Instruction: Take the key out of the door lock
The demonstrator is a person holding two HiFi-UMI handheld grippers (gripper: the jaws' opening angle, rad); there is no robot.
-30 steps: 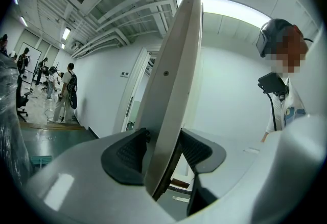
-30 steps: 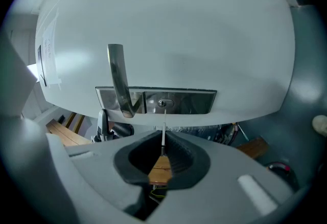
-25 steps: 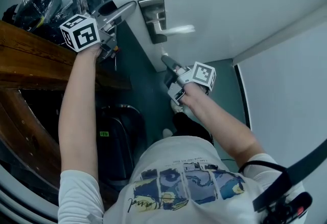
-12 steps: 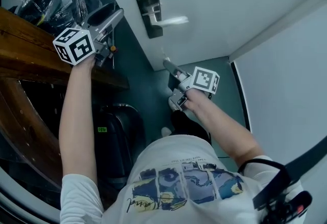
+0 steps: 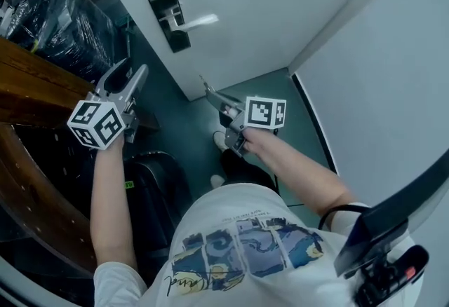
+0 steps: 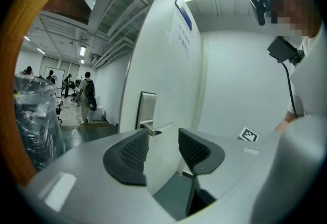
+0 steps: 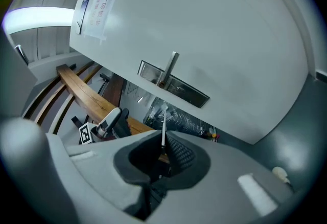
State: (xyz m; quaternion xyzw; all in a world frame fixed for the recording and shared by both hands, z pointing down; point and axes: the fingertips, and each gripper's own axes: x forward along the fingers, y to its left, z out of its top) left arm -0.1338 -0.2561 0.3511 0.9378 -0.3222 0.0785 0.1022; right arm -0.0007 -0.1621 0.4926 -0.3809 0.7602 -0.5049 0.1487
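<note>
The silver lock plate (image 5: pixel 167 17) with its lever handle (image 5: pixel 198 20) sits on the white door (image 5: pixel 280 4); I see no key in it. My right gripper (image 5: pixel 208 91) hangs below the handle, away from the door, shut on the key (image 7: pixel 163 127), whose thin blade sticks up from between the pads toward the lock plate (image 7: pixel 176 86). My left gripper (image 5: pixel 130 75) is left of and below the lock, apart from the door. Its jaws are closing with nothing between them, and the lock plate (image 6: pixel 147 110) shows beyond the left gripper (image 6: pixel 162 149).
A wooden counter (image 5: pixel 28 81) runs along the left. A bundle wrapped in black plastic (image 5: pixel 59 15) stands behind it, and a black case (image 5: pixel 151 186) lies on the dark floor below. A white wall (image 5: pixel 393 74) meets the door at the right. People stand far off (image 6: pixel 88 95).
Both grippers have drawn back from the door. The left one dropped down and away from the lock plate, and the right one moved slightly left with the key in it.
</note>
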